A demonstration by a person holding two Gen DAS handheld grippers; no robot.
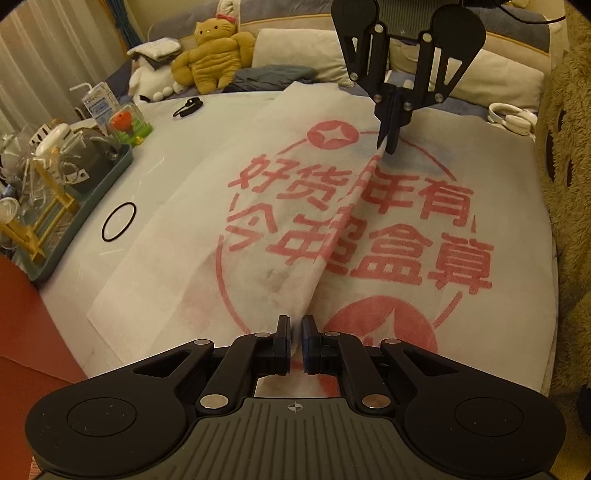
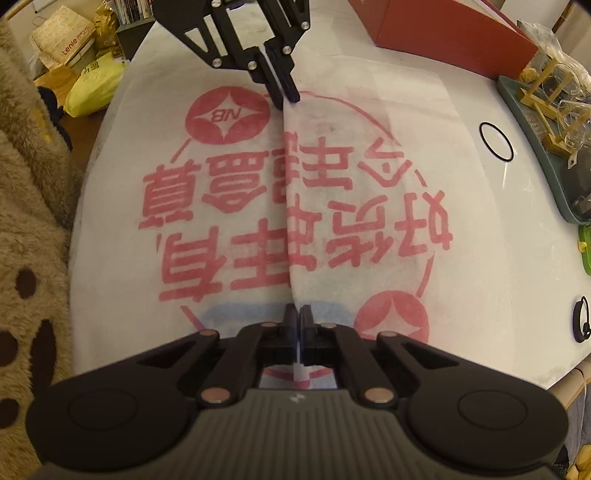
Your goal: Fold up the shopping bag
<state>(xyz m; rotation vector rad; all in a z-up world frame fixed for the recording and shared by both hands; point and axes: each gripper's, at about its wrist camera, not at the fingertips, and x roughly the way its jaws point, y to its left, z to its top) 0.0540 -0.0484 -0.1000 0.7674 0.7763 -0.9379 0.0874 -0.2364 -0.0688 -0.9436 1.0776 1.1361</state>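
Observation:
A white non-woven shopping bag point(image 1: 388, 236) with red printed characters lies spread on the white table; it also fills the right wrist view point(image 2: 229, 206). A raised ridge of fabric runs between the two grippers. My left gripper point(image 1: 295, 325) is shut on the near end of that ridge, and shows at the top of the right wrist view point(image 2: 286, 98). My right gripper point(image 2: 298, 314) is shut on the other end, and shows in the left wrist view point(image 1: 388, 146) pinching the fabric.
A teal tray point(image 1: 74, 221) with glassware stands at the left, a black ring point(image 1: 119, 222) beside it. A red box point(image 2: 443, 33) lies near the left gripper. A sofa with a plush cat point(image 1: 218, 55), white headphones point(image 1: 511, 116) and a furry blanket point(image 2: 29, 206) border the table.

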